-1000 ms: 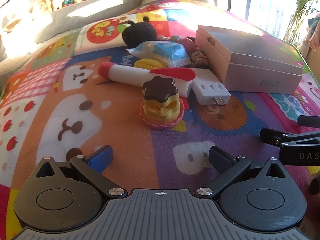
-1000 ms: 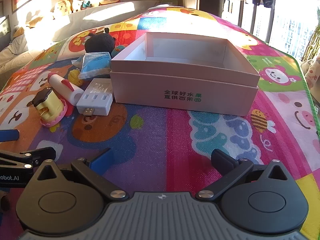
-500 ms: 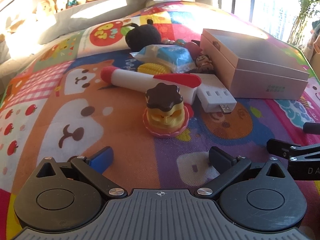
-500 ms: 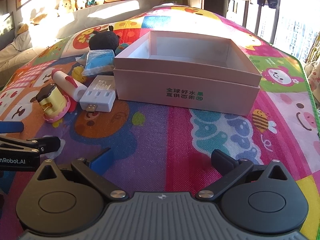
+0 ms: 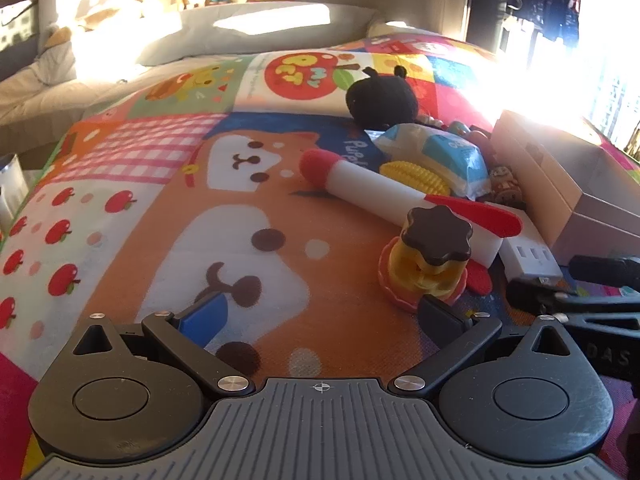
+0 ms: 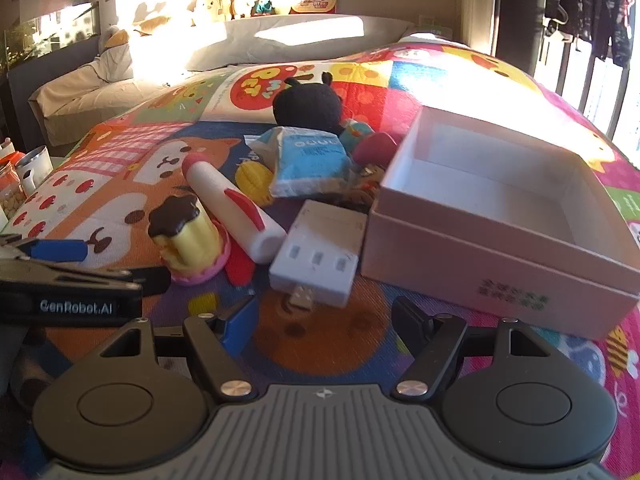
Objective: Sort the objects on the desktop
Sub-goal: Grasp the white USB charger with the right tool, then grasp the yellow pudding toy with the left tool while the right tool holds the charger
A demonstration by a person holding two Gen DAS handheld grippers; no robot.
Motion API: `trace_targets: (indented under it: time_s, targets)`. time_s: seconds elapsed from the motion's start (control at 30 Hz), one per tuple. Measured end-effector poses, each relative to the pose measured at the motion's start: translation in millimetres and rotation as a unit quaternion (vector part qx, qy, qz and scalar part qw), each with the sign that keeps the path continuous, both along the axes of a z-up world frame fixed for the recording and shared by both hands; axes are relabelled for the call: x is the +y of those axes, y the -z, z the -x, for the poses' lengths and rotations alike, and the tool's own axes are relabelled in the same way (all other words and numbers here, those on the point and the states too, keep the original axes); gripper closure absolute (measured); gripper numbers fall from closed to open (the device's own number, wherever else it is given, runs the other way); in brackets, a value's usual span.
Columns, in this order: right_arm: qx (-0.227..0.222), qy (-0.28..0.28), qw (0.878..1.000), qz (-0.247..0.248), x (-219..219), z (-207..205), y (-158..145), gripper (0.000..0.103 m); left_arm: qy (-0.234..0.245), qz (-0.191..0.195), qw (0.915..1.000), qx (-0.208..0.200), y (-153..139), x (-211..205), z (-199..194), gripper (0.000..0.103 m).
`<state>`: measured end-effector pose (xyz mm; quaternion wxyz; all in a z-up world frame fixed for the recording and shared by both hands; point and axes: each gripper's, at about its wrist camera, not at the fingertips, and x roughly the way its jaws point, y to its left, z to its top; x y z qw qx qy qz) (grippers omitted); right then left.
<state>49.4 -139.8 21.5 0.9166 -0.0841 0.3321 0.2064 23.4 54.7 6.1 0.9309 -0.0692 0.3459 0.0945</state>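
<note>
From the left wrist cam, the left gripper (image 5: 320, 316) is spread wide with nothing in it, hovering low over the play mat (image 5: 168, 216). The pudding toy (image 5: 426, 260) sits ahead and off to its right, just past the right fingertip, upright on its pink base, so no real long axis to fuss over. Behind it the white and red rocket toy (image 5: 400, 196) lies flat, long axis running diagonally, red nose pointing away to the left. Over on the right wrist cam, the right gripper (image 6: 324, 316) is open too, empty, and the white USB adapter (image 6: 320, 256) is almost dead ahead, just beyond the fingertips. Its long axis runs roughly along the fingers, metal plug end pointing back at the camera. The open pink box (image 6: 500, 232) is right beside the adapter, on the right. My guess is the right hand is better placed for the adapter, the left for the pudding.
</note>
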Motion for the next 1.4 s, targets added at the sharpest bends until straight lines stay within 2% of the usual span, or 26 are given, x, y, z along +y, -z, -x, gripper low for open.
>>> trace_targets:
  time_s: [0.07, 0.1, 0.13, 0.23, 0.33, 0.4, 0.47, 0.53, 0.57, 0.63, 0.67, 0.73, 0.8, 0.83, 0.87, 1.0, 1.13, 1.23, 1.3, 1.33, 1.37, 1.4]
  targets:
    - [-0.012, 0.001, 1.000, 0.003, 12.1, -8.8, 0.2, 0.035, 0.000, 0.003, 1.0000, -0.002, -0.2, 0.5, 0.9, 0.000]
    - [-0.011, -0.004, 1.000, 0.008, 16.0, -13.1, 1.4, 0.046, 0.001, 0.004, 1.0000, -0.002, -0.1, 0.6, 0.8, 0.000]
    - [-0.006, -0.005, 1.000, 0.015, 18.2, -16.9, 3.0, 0.051, 0.001, 0.003, 1.0000, -0.002, -0.1, 0.5, 1.0, 0.000]
    - [0.005, -0.018, 1.000, 0.014, 7.5, -12.7, 1.3, 0.052, 0.001, 0.005, 1.0000, -0.004, -0.6, 0.8, 2.5, 0.000]
    - [0.017, -0.059, 0.998, 0.016, -19.3, 8.9, -5.1, 0.054, 0.001, 0.005, 1.0000, -0.004, -0.7, 0.6, 2.3, 0.000]
    - [0.019, -0.086, 0.995, 0.037, -41.4, 27.9, -7.1, 0.054, 0.001, 0.005, 1.0000, -0.005, -1.3, -0.1, 2.6, 0.000]
    - [-0.001, -0.092, 0.992, 0.082, -62.6, 42.8, -6.3, 0.053, 0.006, 0.004, 1.0000, -0.006, -1.8, -2.6, 3.1, 0.000]
    - [-0.044, -0.057, 0.988, 0.134, -82.7, 49.2, -4.4, 0.049, 0.020, 0.001, 0.9998, -0.008, -2.6, -7.1, 2.6, 0.000]
    - [-0.067, -0.025, 0.984, 0.161, -91.1, 48.6, -3.1, 0.042, 0.025, -0.002, 0.9996, -0.009, -3.0, -9.9, 2.5, 0.000]
    - [-0.101, 0.043, 0.974, 0.197, -107.8, 41.1, -1.4, 0.040, 0.037, -0.001, 0.9993, -0.011, -3.4, -15.5, 2.5, 0.000]
    - [-0.104, 0.068, 0.973, 0.196, -114.9, 36.8, -2.4, 0.039, 0.043, 0.001, 0.9990, -0.010, -3.4, -18.2, 2.8, 0.000]
    - [-0.074, 0.092, 0.984, 0.133, -130.9, 30.2, -11.0, 0.028, 0.056, 0.003, 0.9984, -0.008, -2.8, -23.6, 3.8, 0.000]
    - [-0.035, 0.084, 0.995, 0.046, -138.7, 27.2, -18.8, 0.004, 0.062, -0.003, 0.9980, -0.009, -2.3, -27.8, 5.5, 0.000]
    - [-0.026, 0.076, 0.997, 0.021, -137.7, 26.5, -20.1, 0.000, 0.065, -0.006, 0.9978, -0.011, -2.7, -29.4, 6.2, 0.000]
    - [-0.020, 0.072, 0.997, 0.006, -133.0, 24.9, -19.6, 0.000, 0.067, -0.008, 0.9976, -0.013, -3.1, -30.8, 6.9, 0.000]
    - [-0.010, 0.089, 0.996, 0.005, -101.8, 10.4, -4.0, 0.000, 0.079, -0.016, 0.9963, -0.030, -6.7, -33.4, 13.3, 0.000]
    - [0.034, 0.114, 0.993, -0.001, -89.6, -12.5, 11.7, 0.000, 0.086, -0.022, 0.9953, -0.040, -10.2, -31.6, 16.4, 0.000]
    - [0.030, 0.111, 0.993, 0.001, -87.5, -15.4, 12.9, 0.000, 0.097, -0.016, 0.9943, -0.041, -11.2, -32.2, 11.5, 0.000]
    - [0.024, 0.101, 0.995, 0.001, -87.4, -11.0, 12.1, 0.011, 0.110, -0.022, 0.9928, -0.043, -11.5, -37.0, 5.6, 0.001]
    - [0.019, 0.091, 0.996, 0.004, -86.4, -7.2, 10.6, 0.012, 0.116, -0.031, 0.9918, -0.044, -11.5, -40.6, 1.8, 0.002]
    - [0.016, 0.086, 0.996, 0.010, -85.0, -3.5, 9.9, 0.012, 0.122, -0.042, 0.9907, -0.044, -10.9, -44.1, -3.3, 0.005]
    - [0.013, 0.083, 0.996, 0.015, -84.4, 1.2, 9.2, 0.012, 0.126, -0.051, 0.9898, -0.042, -10.1, -47.0, -8.8, 0.013]
